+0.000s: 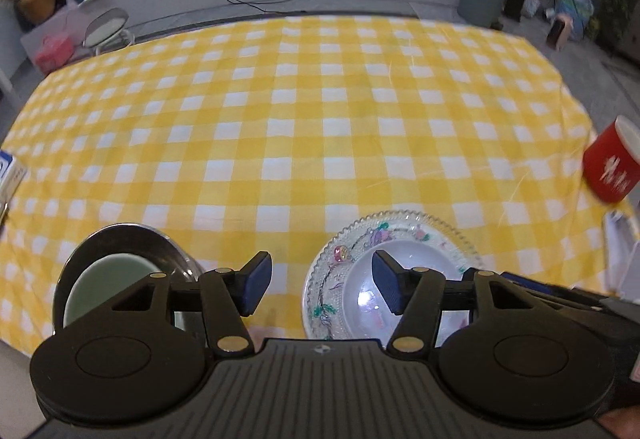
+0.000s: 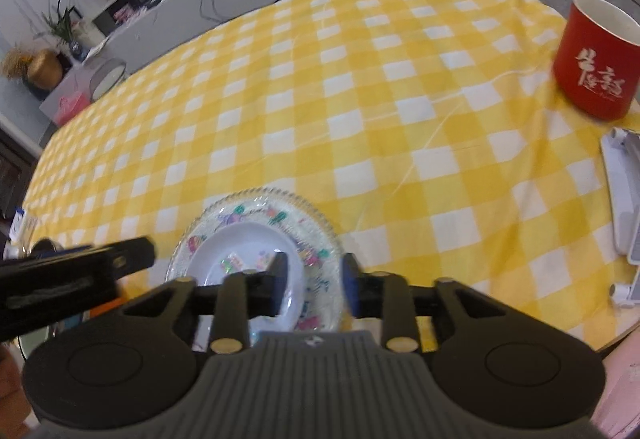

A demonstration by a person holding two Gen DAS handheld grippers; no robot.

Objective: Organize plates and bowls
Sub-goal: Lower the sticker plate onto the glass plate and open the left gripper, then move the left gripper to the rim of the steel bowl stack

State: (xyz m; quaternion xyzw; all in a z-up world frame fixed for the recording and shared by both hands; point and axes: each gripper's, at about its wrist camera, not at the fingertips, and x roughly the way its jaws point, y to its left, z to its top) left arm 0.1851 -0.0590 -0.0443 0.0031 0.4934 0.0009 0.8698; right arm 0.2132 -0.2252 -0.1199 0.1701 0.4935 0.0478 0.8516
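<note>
A clear glass plate with a beaded, painted rim lies on the yellow checked cloth, and a small white dish rests in it. To its left stands a steel bowl with a pale green bowl nested inside. My left gripper hangs open above the gap between the bowls and the plate, with nothing in it. In the right wrist view the glass plate and the white dish lie under my right gripper. It is open, its pads either side of the plate's right rim without pressing on it.
A red cup with white lettering stands at the table's right side; it also shows as the red cup in the left wrist view. A white device lies by the right edge. A small blue-and-white box sits at the left edge.
</note>
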